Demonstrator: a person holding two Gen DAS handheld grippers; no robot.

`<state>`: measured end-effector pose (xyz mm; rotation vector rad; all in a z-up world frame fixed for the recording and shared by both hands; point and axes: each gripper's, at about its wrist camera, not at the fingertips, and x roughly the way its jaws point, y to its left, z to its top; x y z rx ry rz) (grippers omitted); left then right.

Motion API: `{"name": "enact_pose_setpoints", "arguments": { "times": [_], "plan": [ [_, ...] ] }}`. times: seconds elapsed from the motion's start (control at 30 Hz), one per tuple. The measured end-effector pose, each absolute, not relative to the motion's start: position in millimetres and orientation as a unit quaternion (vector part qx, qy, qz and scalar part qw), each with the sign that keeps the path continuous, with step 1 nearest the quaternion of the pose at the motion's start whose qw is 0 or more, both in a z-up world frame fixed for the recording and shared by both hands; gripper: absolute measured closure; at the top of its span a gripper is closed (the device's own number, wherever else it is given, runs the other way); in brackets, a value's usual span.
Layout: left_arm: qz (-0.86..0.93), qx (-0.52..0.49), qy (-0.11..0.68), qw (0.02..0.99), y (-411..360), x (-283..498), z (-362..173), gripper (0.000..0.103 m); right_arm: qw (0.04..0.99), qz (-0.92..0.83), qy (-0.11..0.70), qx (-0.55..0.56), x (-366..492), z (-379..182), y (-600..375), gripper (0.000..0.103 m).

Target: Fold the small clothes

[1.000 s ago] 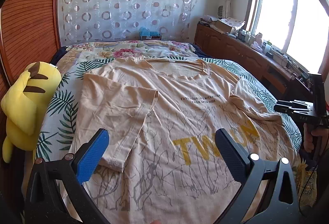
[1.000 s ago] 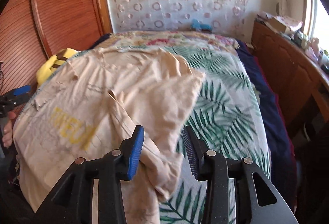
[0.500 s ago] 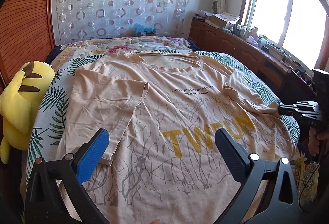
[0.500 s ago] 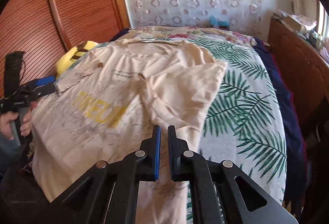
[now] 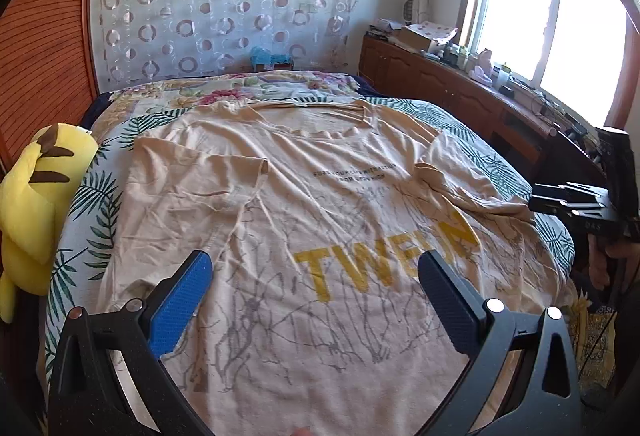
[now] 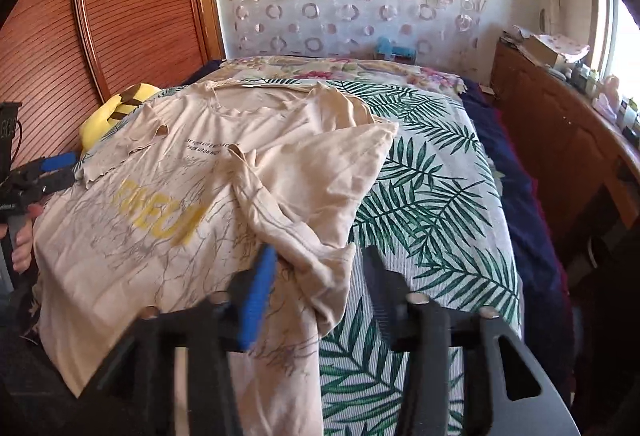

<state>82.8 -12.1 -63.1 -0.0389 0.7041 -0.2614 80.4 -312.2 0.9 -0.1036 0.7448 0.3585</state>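
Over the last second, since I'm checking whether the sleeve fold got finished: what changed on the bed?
The right gripper pinched shut on the beige printed T-shirt's bunched right sleeve, and its jaws have just been opening again; they now stand apart, the sleeve released and lying crumpled on the shirt. The left gripper stays open above the hem, the other sleeve stays folded in, and the yellow plush toy has not moved.

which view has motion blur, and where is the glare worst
Right wrist view: the right tool is smeared by motion blur, its jaws just opening with the t-shirt fold below them unpinched. Left wrist view: sharp, but the window is blown out white; both views bend at the edges.
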Motion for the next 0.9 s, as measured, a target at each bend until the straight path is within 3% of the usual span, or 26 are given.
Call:
{"name": "enact_pose_setpoints", "arguments": {
  "times": [0.23,0.27,0.3,0.4,0.6,0.9],
  "plan": [
    [-0.134,-0.006,0.343,0.930,-21,82,-62,0.000,0.900,0.164,0.404,0.015,106,-12,-326,0.053],
    [-0.134,-0.005,0.343,0.930,-21,82,-62,0.000,0.895,0.171,0.411,0.017,107,-14,-325,0.064],
    [-0.134,-0.005,0.343,0.930,-21,82,-62,0.000,0.892,0.178,0.415,0.008,109,-15,-323,0.082],
    [-0.133,-0.008,0.343,0.930,-20,82,-62,0.000,0.897,0.181,0.403,-0.020,104,-11,-317,0.098],
    [-0.133,-0.009,0.342,0.930,-19,81,-62,0.000,0.906,0.223,0.355,-0.060,75,3,-307,0.099],
    [-0.134,-0.009,0.342,0.930,-19,81,-61,0.000,0.883,0.274,0.370,-0.093,44,-15,-287,0.099]
  ]
}}
